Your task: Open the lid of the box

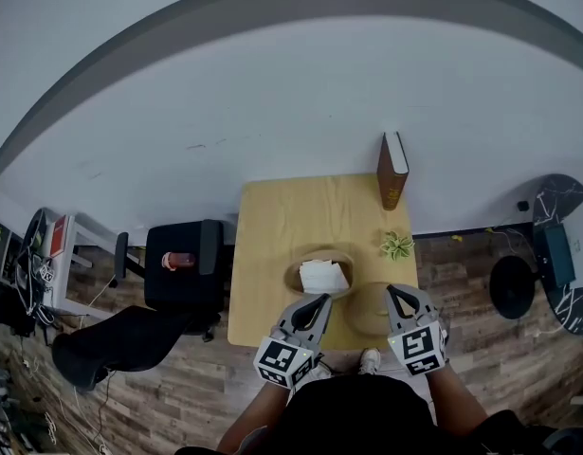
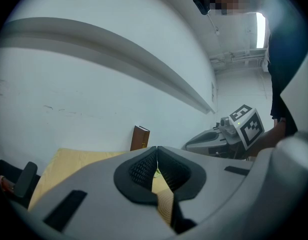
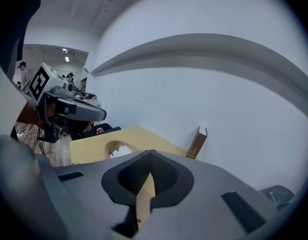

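On the near part of the bench (image 1: 282,226), your left gripper (image 1: 323,300) hovers at the near rim of the box (image 1: 293,278), fingers pressed together on nothing. The box stands open, white paper (image 1: 323,276) showing inside. Right of it the lid (image 1: 367,318) lies flat on the bench, your right gripper (image 1: 391,290) above it with fingers closed and empty. The opening looks done; only drawing back seems left.

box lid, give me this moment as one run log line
box open, paper inside | lid off, on table right of box | left tongs shut | right tongs shut
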Demonstrator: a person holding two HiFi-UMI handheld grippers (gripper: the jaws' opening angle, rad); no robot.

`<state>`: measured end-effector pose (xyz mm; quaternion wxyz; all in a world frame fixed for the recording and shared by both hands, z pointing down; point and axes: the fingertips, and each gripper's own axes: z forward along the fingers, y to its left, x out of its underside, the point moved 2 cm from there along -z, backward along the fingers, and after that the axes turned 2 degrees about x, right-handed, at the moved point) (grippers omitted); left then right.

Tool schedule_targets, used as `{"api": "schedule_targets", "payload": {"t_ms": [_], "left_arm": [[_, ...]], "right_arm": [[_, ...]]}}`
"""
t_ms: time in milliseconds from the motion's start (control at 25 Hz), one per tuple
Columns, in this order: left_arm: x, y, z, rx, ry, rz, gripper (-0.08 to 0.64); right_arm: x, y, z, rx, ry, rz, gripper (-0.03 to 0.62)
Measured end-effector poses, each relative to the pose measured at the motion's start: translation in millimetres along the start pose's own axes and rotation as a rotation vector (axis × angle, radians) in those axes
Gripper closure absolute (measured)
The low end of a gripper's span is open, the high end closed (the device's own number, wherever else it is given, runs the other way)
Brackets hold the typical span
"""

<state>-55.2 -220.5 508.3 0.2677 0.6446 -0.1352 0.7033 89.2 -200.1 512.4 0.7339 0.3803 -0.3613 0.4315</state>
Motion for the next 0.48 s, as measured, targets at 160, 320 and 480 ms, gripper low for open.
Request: {"api": "schedule_targets", "payload": {"t_ms": [160,320,480], "left_arm": [[-0.6,-2.0,0.0,0.005,-0.002,-0.002,0.54],[-0.8,-1.5,0.6,0.003,-0.001,-0.009,0.541],[2.6,-2.7,1.1,0.008,0.012,-0.012,0.541]], "right_arm": [[2.5,0.3,-1.0,-0.001,0.006,0.033,0.574],[3.2,0.4,-1.4,-0.002,0.006,0.031,0.574],[2.4,-2.6,-2.5,0.006,-0.007,0.041,0.574]]}}
